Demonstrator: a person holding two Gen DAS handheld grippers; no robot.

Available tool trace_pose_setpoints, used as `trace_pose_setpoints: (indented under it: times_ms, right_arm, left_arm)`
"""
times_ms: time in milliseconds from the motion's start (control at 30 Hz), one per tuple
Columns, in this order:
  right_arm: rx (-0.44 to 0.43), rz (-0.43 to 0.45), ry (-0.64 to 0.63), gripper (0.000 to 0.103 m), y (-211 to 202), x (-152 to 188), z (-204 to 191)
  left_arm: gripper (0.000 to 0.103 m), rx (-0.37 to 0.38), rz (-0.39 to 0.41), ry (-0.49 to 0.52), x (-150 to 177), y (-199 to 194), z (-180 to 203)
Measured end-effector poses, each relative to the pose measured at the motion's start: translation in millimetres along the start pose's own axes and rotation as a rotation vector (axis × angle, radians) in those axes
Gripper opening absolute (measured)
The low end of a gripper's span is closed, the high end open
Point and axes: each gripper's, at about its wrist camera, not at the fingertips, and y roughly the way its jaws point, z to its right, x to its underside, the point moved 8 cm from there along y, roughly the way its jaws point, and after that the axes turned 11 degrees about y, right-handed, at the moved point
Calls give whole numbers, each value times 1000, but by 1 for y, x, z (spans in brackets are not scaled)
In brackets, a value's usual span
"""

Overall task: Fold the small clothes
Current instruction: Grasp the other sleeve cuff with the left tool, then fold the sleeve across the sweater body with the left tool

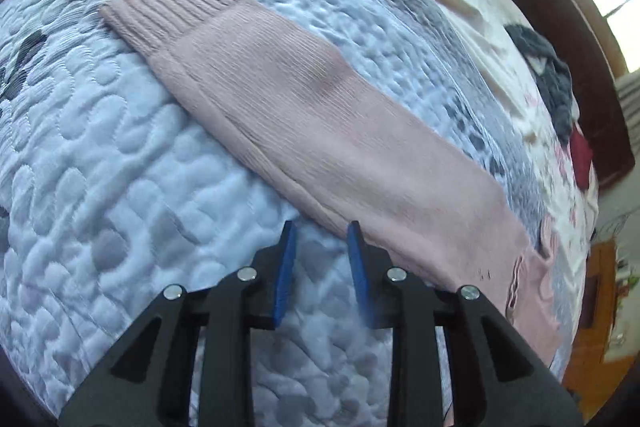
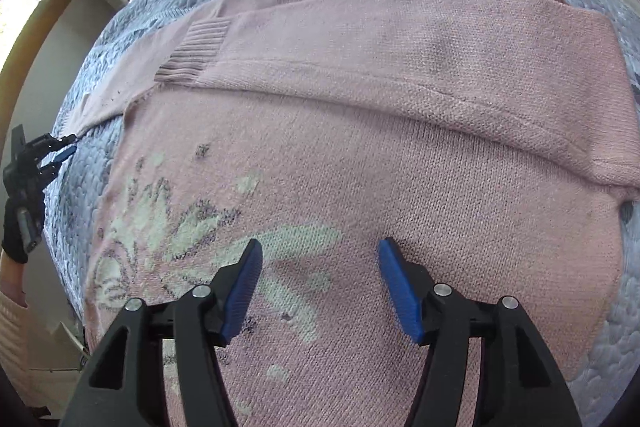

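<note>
While one sleeve (image 2: 400,39) already lies folded across the chest of the pink sweater (image 2: 360,187), the other sleeve (image 1: 304,123) stretches out flat on the quilted bed (image 1: 100,167), running from just ahead of the left tongs (image 1: 321,227) away to its ribbed cuff (image 1: 160,15). The left tongs are open a moderate way and hold nothing, their right tip touching or just over the sleeve's near edge. The right tongs (image 2: 320,247) hover wide open over the sweater's front, above the pale flower pattern (image 2: 192,231), also empty.

The likely next step is to fold the outstretched sleeve inward. The risk is a shallow pinch: the soft knit could slip out halfway, or only its top layer could lift, leaving the sleeve twisted. Catching the quilt with it would drag the bedding and shift the sweater, undoing the sleeve already folded. Beyond, a grey garment (image 1: 552,75) lies far off on the bed.
</note>
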Motion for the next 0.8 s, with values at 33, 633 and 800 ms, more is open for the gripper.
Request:
trace_pose_setpoints:
  times_ms: [33, 633, 800]
  right_arm:
    - [0, 1, 2, 64, 1, -1, 0]
    - [24, 3, -17, 69, 9, -1, -2]
    - [-6, 9, -1, 68, 6, -1, 1]
  left_arm:
    - [24, 17, 22, -42, -8, 0, -11]
    - [14, 98, 150, -188, -62, 20, -48]
    - [9, 63, 170, -139, -62, 13, -39]
